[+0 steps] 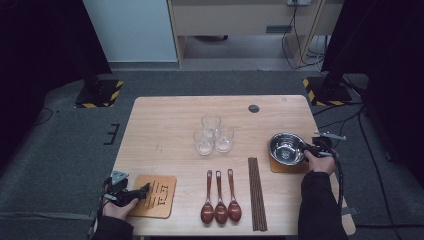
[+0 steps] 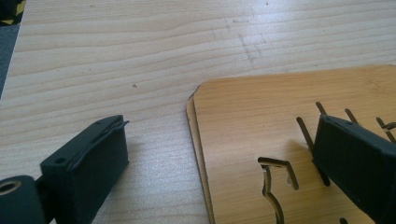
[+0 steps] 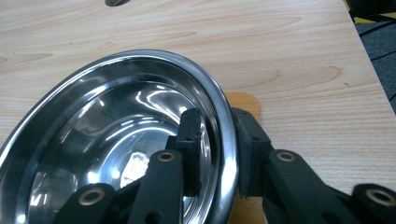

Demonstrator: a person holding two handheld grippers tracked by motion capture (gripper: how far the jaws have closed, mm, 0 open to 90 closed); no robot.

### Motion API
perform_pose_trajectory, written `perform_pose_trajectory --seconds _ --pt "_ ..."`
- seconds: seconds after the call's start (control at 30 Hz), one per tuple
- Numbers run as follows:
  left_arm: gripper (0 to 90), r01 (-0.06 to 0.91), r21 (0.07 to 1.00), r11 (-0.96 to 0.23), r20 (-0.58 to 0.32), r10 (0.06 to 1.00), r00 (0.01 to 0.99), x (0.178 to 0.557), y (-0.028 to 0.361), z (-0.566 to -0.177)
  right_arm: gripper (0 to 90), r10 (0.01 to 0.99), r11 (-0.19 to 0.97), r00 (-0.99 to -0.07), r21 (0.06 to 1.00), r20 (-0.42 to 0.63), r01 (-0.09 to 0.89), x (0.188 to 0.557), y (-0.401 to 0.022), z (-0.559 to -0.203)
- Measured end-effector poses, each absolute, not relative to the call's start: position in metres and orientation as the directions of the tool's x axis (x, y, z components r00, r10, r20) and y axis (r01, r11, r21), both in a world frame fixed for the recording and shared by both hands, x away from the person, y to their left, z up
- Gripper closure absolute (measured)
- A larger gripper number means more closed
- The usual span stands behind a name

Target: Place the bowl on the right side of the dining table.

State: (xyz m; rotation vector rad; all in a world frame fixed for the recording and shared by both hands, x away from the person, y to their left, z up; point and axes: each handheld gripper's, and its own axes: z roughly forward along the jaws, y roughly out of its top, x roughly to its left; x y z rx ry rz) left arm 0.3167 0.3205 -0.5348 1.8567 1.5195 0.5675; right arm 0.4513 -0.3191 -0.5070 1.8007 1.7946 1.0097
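Observation:
A shiny steel bowl (image 1: 287, 147) (image 3: 116, 130) rests on a wooden coaster (image 1: 280, 167) (image 3: 243, 100) at the table's right side. My right gripper (image 1: 306, 150) (image 3: 217, 116) straddles the bowl's right rim, one jaw inside and one outside, with a small gap at the inner pad, so it stands open. At the front left lies a second wooden coaster (image 1: 157, 196) (image 2: 252, 116) with cut-out slots. My left gripper (image 1: 147, 189) (image 2: 219, 122) is wide open over its left edge, one jaw on the bare table and one above the coaster.
Three clear glasses (image 1: 212, 132) cluster at the table's middle. Three dark red spoons (image 1: 220, 197) lie side by side at the front, with brown chopsticks (image 1: 256, 192) to their right. A cable hole (image 1: 254, 108) sits near the far edge.

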Motion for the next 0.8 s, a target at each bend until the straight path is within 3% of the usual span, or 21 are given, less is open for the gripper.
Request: perform_pose_trajectory --seconds 0.8 --pt "8.9 0.649 0.752 -0.116 -0.094 0.956 0.279 0.312 0.314 -0.52 45.8 0.966 -0.094 -0.131 0.775 0.223 0.625 0.443 -0.32 -0.495"
